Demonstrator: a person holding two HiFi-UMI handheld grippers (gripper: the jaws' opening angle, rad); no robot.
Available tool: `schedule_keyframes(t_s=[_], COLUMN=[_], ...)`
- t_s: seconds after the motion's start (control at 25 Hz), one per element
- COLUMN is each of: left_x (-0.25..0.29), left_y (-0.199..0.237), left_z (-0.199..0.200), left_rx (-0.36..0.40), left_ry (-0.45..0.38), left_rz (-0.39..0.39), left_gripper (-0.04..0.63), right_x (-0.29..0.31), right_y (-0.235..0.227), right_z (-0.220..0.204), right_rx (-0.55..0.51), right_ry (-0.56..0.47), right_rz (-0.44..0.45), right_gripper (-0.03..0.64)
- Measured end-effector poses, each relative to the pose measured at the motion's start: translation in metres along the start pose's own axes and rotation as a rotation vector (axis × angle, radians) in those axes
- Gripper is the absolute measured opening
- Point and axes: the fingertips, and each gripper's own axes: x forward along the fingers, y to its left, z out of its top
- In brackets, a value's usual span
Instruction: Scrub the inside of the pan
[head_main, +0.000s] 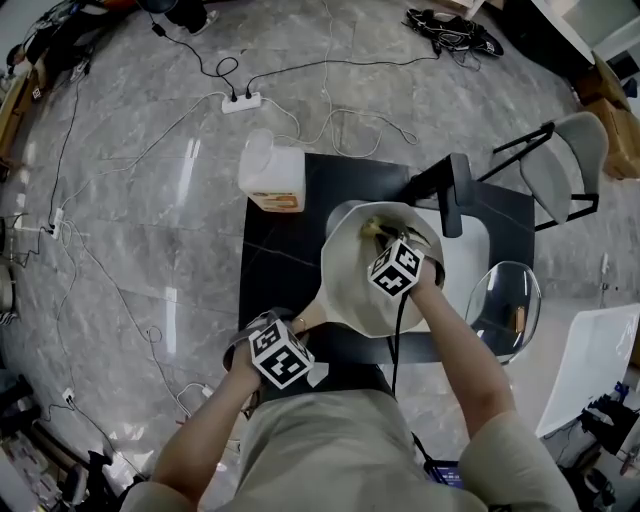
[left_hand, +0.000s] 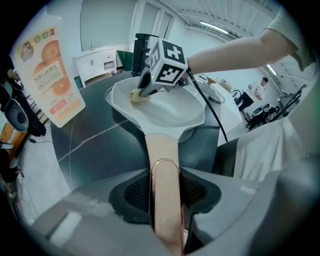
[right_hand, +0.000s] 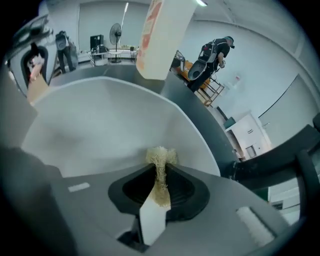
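A shallow white pan (head_main: 338, 285) with a pale beige handle (left_hand: 162, 160) ending in a copper-coloured loop sits on a dark, square table (head_main: 275, 265), its handle pointing toward the person at the near left. The left gripper (left_hand: 165, 192) is clamped on that handle close to the loop, with the dark pads pressed against both of its sides, which braces the pan. The right gripper (right_hand: 159, 182) reaches into the pan's far side, its jaws pinched narrowly on a yellowish, fibrous scrubbing pad (right_hand: 160, 159) with a white tab. The pad's frayed end sits against the inner wall, near the far rim. A plastic bottle with an orange label (head_main: 272, 175) stands on the table's far left corner, just beside the pan. A clear glass lid (head_main: 505, 305) lies well apart to the right. The scrubbing looks to be under way, since pad and pan are in contact. The interior shows plain white, with no suds, water or residue to mark which parts are covered, so how much is done cannot be told. The near floor and the left wall may well be left to do.
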Motion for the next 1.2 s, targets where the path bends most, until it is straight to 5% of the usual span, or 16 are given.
schedule_keyframes(t_s=[0.24,0.52,0.76,0.96,1.2], left_x=[0.0,-0.001,0.001,-0.001,0.0], left_y=[-0.001,0.0,0.001,0.001,0.002], left_z=[0.002,0.002,-0.001,0.0,-0.002], left_rx=[-0.002,-0.008,-0.008,-0.014,0.023], left_ry=[-0.001,-0.011,-0.006,-0.009,-0.004], left_rz=[-0.006,-0.006,-0.01,-0.004,0.043], left_gripper=[0.156,0.156,0.156,0.156,0.155], right_x=[-0.01,-0.034,-0.065,-0.079,-0.063], right_y=[-0.005,0.036,0.097,0.146,0.154], right_z=[-0.062,-0.106,-0.118,-0.084,-0.034], right_rx=[-0.147,-0.131,-0.053,0.047,0.298], right_ry=[0.18,0.336,0.43,0.386,0.179], right_rz=[-0.103,0.028,0.245,0.447,0.598], right_gripper=[0.069,0.067,0.066,0.066,0.067])
